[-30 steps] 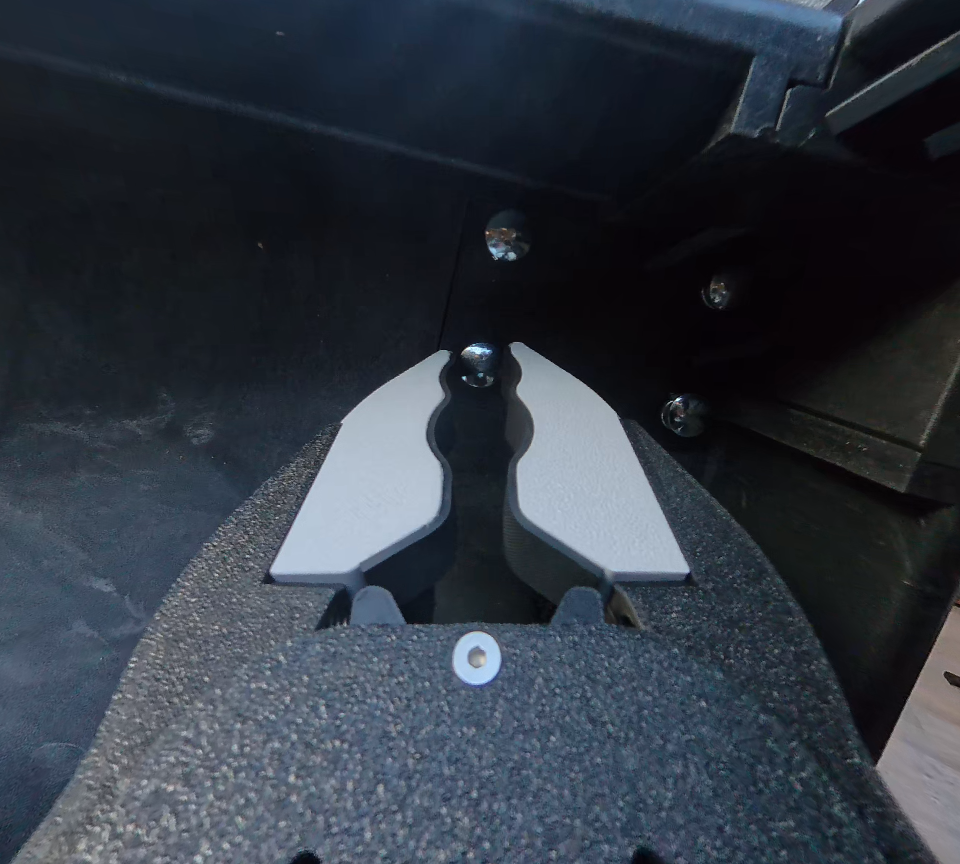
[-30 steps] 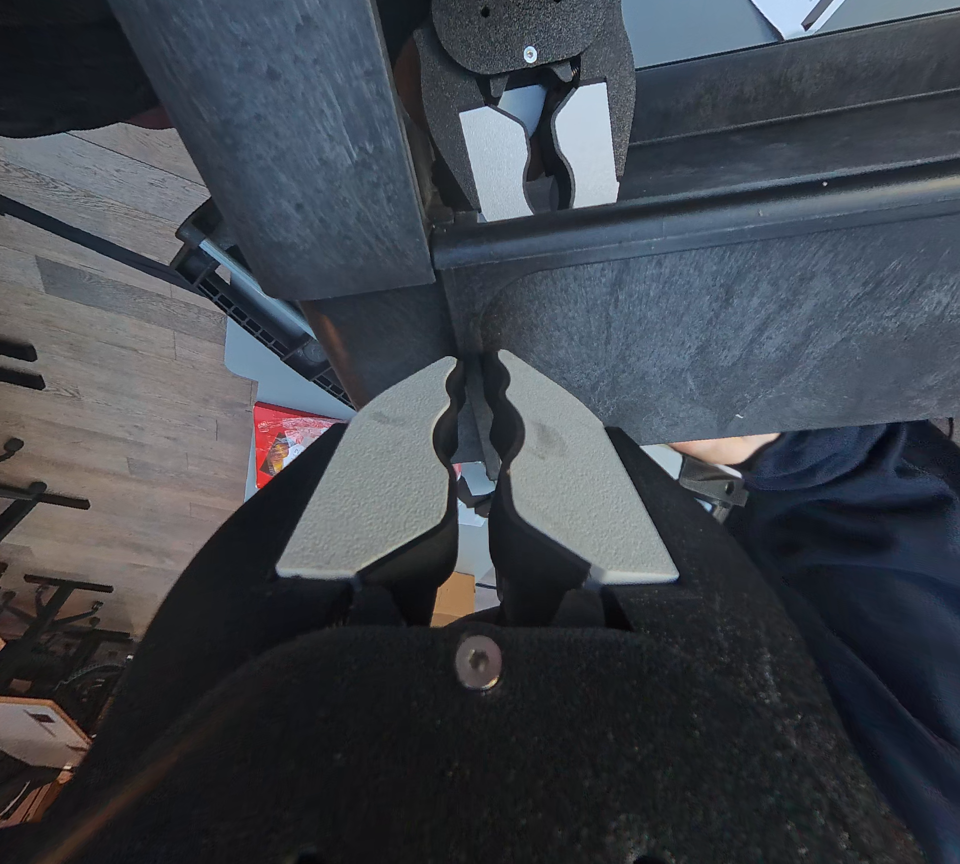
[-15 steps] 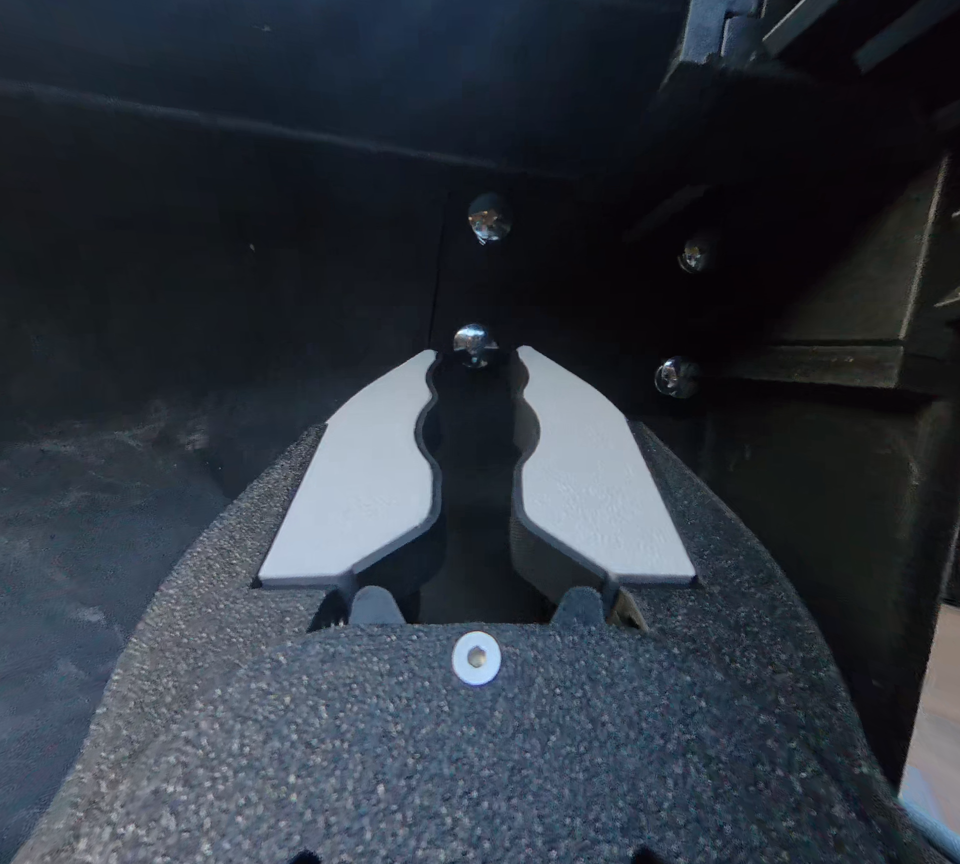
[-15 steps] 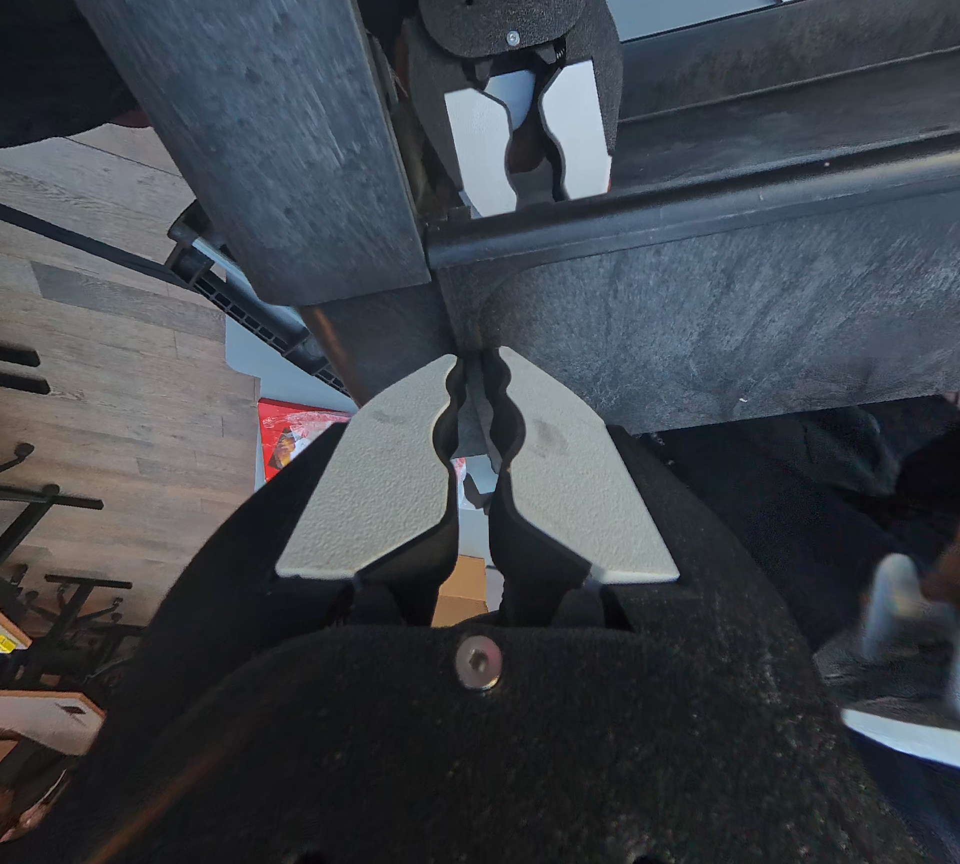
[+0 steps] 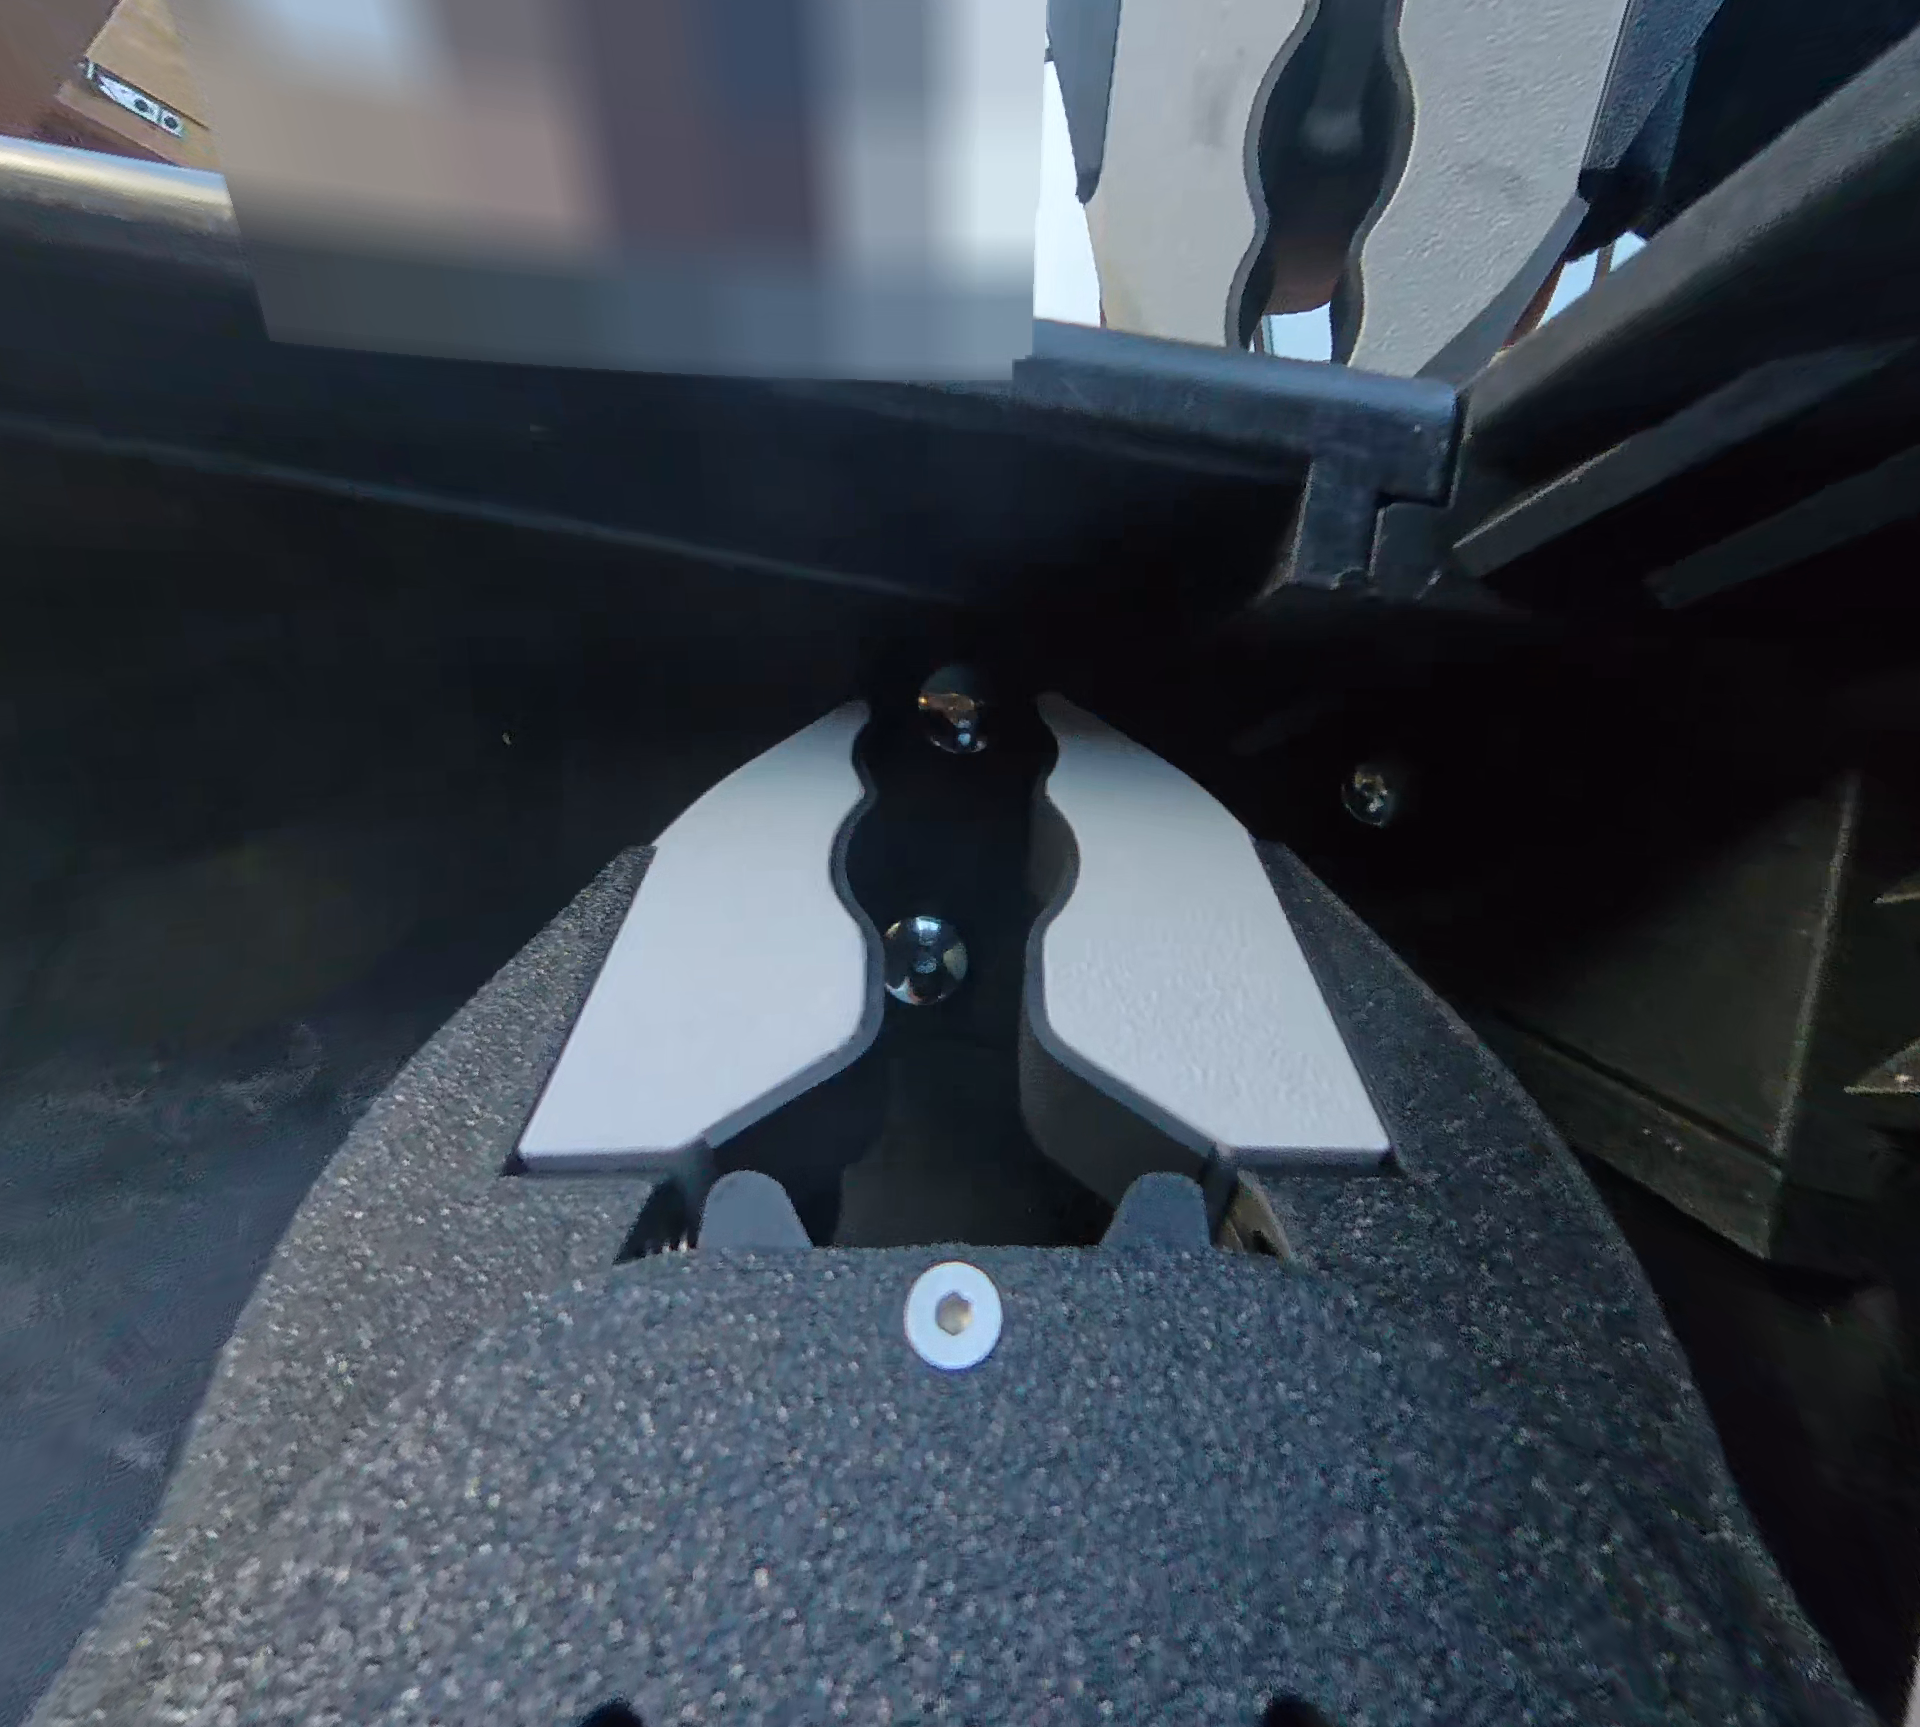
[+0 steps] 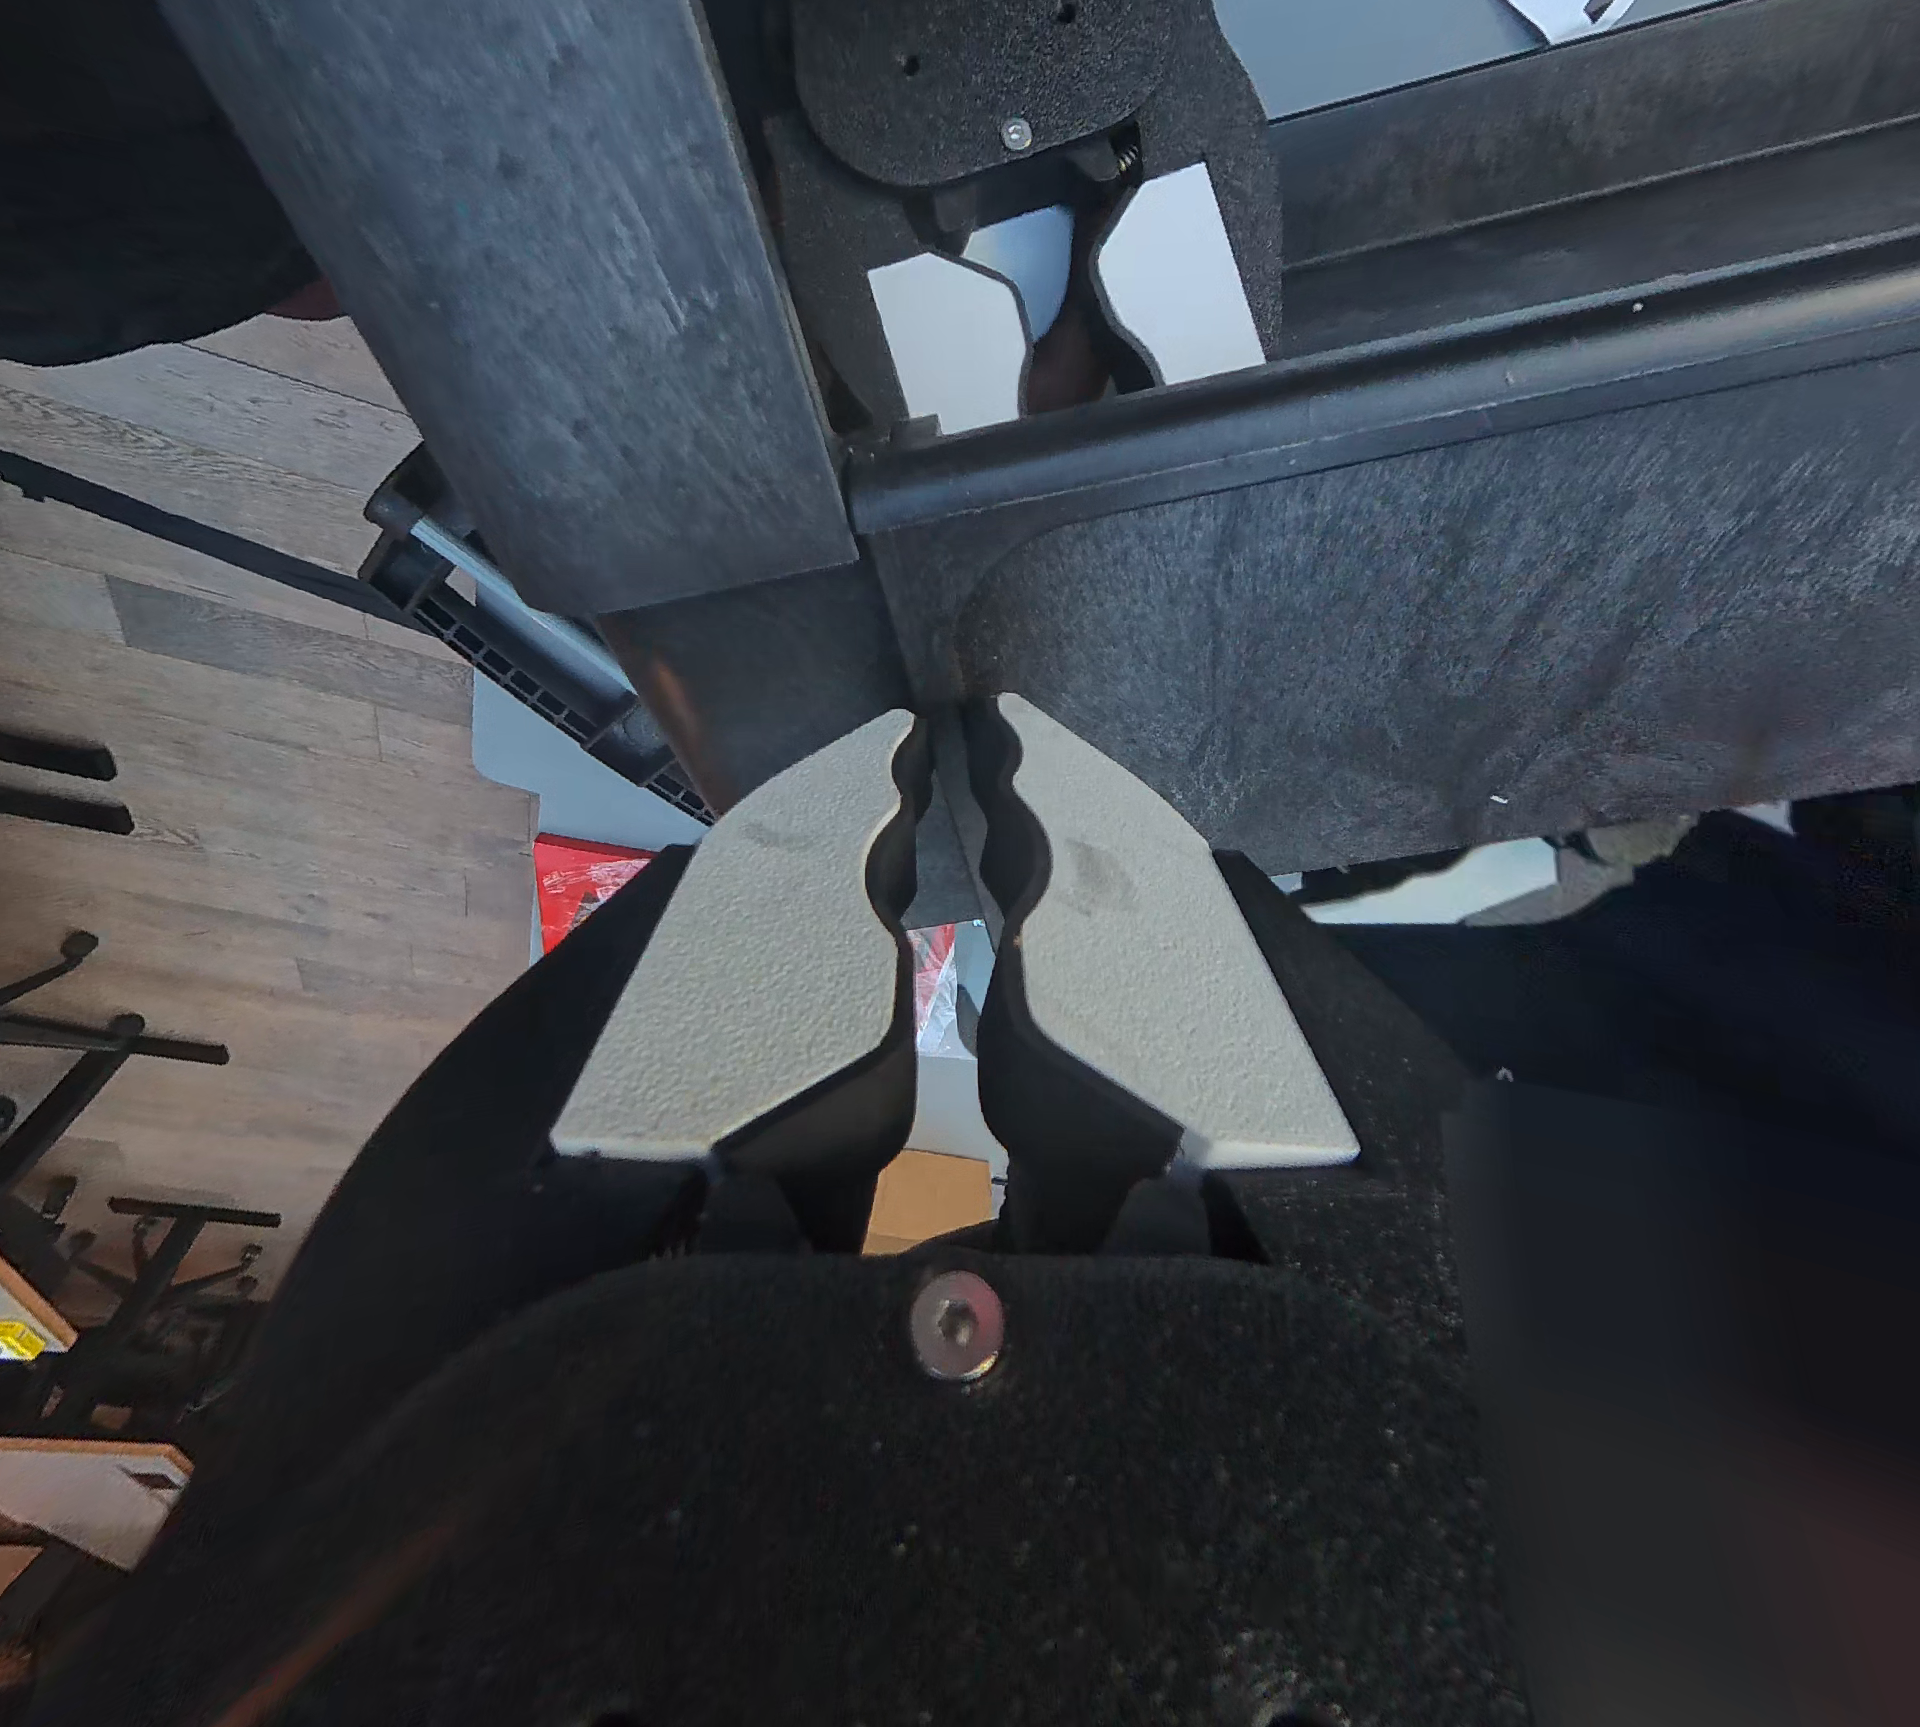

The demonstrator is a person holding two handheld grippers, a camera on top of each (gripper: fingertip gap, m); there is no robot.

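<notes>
Left wrist view shows the left tool (image 5: 951, 721) parted, holding nothing, inside a black felt-lined box (image 5: 312, 742) near two shiny screws (image 5: 925, 958). Opposite, the right tool (image 6: 954, 721) is narrowed onto the box's thin corner edge (image 6: 951, 804) above a wooden floor (image 6: 208, 742).

Both my grippers are the same build: grainy black printed shells, pale grey finger plates with wavy inner edges. Left gripper (image 5: 951, 721) and right gripper (image 6: 951, 727) each carry one silver hex screw at centre.
</notes>
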